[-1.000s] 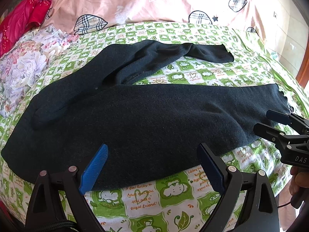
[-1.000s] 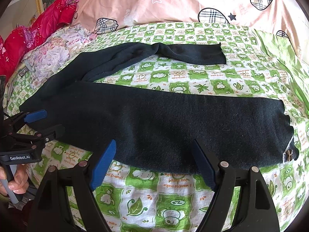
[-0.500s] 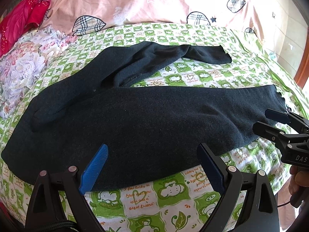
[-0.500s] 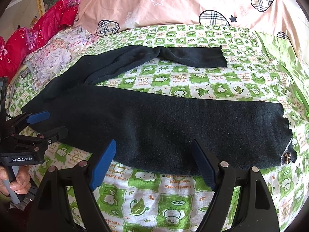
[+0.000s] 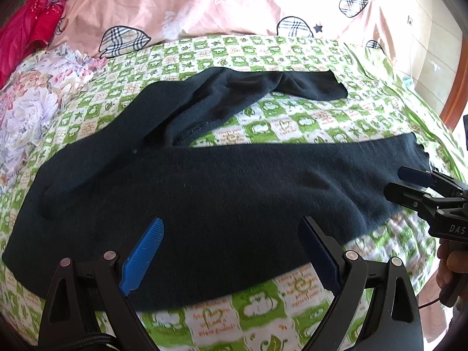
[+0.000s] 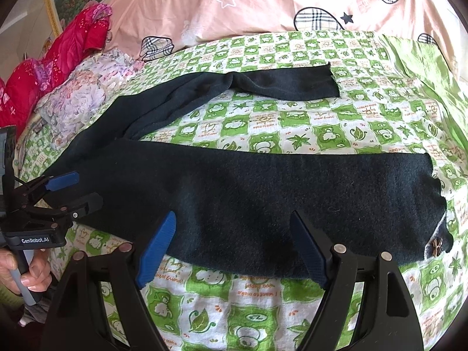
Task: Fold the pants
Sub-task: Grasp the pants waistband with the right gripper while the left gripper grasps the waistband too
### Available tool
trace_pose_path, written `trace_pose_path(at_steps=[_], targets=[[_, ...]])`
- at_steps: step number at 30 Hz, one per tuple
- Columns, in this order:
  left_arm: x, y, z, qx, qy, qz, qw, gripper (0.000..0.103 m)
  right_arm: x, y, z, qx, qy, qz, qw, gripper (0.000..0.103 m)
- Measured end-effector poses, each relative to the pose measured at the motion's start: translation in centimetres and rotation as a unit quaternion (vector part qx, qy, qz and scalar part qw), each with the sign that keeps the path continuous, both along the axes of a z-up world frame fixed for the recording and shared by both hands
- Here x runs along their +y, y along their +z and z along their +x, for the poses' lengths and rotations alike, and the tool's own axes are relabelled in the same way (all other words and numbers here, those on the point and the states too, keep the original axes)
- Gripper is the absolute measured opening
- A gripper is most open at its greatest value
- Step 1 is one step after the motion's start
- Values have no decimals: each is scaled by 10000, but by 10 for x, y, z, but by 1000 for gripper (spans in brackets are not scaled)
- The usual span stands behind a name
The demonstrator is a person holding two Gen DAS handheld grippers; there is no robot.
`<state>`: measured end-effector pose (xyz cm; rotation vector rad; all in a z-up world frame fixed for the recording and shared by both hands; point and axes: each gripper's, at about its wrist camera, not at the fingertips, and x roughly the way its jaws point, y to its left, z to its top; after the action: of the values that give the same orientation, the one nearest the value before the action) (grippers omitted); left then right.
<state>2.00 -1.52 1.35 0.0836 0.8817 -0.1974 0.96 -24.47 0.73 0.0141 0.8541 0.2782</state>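
Dark navy pants (image 5: 222, 187) lie spread on a green-and-white checked bed; one leg runs across the front, the other angles off to the far right. The pants also fill the right wrist view (image 6: 263, 193), with a small metal ornament (image 6: 436, 245) at the near leg's right end. My left gripper (image 5: 231, 251) is open and empty over the front edge of the pants. My right gripper (image 6: 232, 248) is open and empty over the near leg's front edge. Each gripper shows in the other's view, the right gripper (image 5: 403, 181) and the left gripper (image 6: 76, 188), both open.
The checked bedsheet (image 6: 292, 125) covers the bed. A pink quilt with plaid hearts (image 5: 204, 5) lies at the back. A floral cloth (image 5: 32, 96) and red fabric (image 5: 26, 32) sit at the back left. A wooden frame (image 5: 456, 99) is at far right.
Both grippers have edged slightly forward toward the pants, so the pants sit a little lower and nearer in both views. Both stay open. The pants have not moved.
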Motion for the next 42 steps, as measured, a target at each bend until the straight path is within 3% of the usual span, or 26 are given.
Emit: trace_pose_path(at_steps=[8,13,15,17,21,28,34,38,42], targets=[[3,18,52,206,-150,-177,9995,94,-18,22,35,216,-24,123,9997,81],[6,34,95,293,-172,-260,9991,94,-33,25,82,837,-65,524,9951,81],[10,40,118,342,-140,-311,9988,94,-39,29,102,835,-51,685,9941,81],[13,43,134,394,-123,-354,9985,94,-47,39,118,509,3,891,9947,81],[16,47,177,541,-82,-393,9977,94,-55,47,157,522,3,821,9953,81],[8,33,248,1124,-215,-461,9924,94,-78,32,235,852,-202,757,9933,81],[-17,20,300,1343,-530,-152,9894,94,-103,3,296,1170,-416,771,9893,81],[-30,5,329,1607,-709,89,9844,80,-104,-14,319,1222,-282,804,9888,78],[-30,-15,350,2035,-871,73,9752,57,-99,-19,331,1185,-45,895,9889,68]])
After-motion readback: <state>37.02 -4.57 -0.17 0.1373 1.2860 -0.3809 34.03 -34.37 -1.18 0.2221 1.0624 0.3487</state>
